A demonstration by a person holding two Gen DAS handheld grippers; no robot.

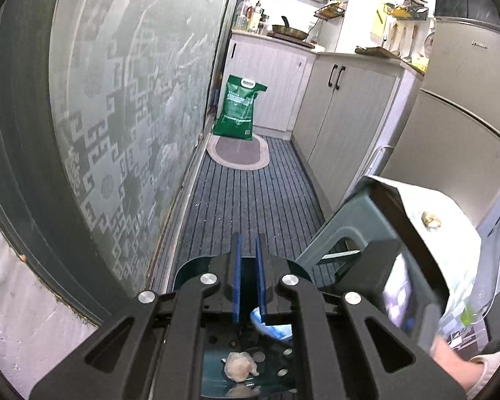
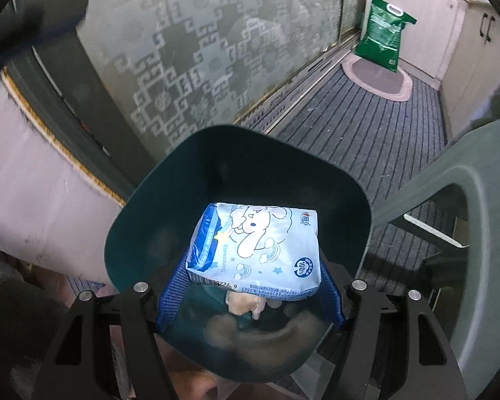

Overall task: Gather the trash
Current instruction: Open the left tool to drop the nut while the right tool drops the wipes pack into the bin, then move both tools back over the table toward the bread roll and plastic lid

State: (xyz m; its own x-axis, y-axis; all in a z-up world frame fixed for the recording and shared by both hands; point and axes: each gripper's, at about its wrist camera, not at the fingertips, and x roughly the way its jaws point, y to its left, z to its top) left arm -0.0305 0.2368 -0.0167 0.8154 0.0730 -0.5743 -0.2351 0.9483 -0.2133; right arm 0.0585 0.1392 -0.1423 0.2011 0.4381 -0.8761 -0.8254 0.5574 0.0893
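A dark teal bin (image 2: 150,220) stands on the floor below both grippers. My right gripper (image 2: 250,266) holds a light blue tissue packet (image 2: 256,246) with a cartoon dog print between its blue fingers (image 2: 173,286), right over the bin's mouth. A crumpled tissue (image 2: 245,303) lies inside the bin beneath the packet; it also shows in the left wrist view (image 1: 240,365). My left gripper (image 1: 248,250) hangs over the bin's rim (image 1: 190,266) with its blue fingers (image 1: 237,266) close together and nothing between them. A corner of the packet (image 1: 270,328) shows under it.
A grey-green plastic stool (image 2: 476,206) stands right of the bin, with papers (image 1: 443,220) on top. A frosted patterned glass door (image 1: 123,106) runs along the left. A striped floor mat (image 1: 250,200) leads to a green rice bag (image 1: 238,108), white cabinets (image 1: 343,113) and a fridge (image 1: 466,100).
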